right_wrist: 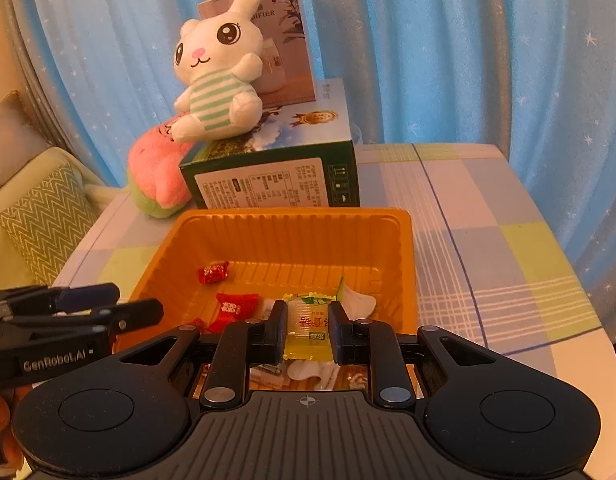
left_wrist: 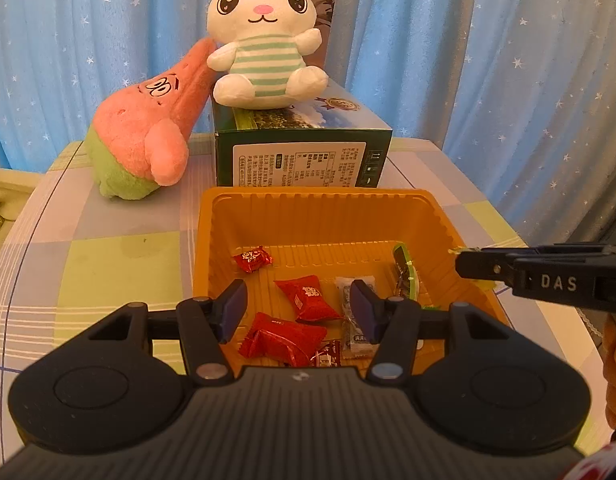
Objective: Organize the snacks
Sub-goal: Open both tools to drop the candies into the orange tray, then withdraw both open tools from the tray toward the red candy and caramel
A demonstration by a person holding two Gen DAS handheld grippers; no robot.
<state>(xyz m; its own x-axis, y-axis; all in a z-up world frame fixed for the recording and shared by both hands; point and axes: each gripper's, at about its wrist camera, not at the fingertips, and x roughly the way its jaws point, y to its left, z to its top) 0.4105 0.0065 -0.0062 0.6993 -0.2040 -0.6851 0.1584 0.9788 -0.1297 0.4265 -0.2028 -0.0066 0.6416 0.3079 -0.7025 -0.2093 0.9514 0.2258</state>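
Right gripper [right_wrist: 307, 330]: clamped on yellow candy [right_wrist: 308, 326] above orange tray [right_wrist: 406, 264].
Left gripper [left_wrist: 297, 308]: fingers wide apart, empty, over red candies [left_wrist: 308, 298].
Tray: on checked table [right_wrist: 488, 248].

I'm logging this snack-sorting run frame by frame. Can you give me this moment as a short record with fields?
container: orange tray on the checked tablecloth
tray contents: red wrapped candies, plus white and green wrapped sweets
left gripper: jaws open, empty, over the tray's near side
right gripper: jaws shut on yellow candy, above the tray
behind tray: green box with white bunny plush sitting on top
beside box: pink star plush leaning against it
backdrop: blue star curtain
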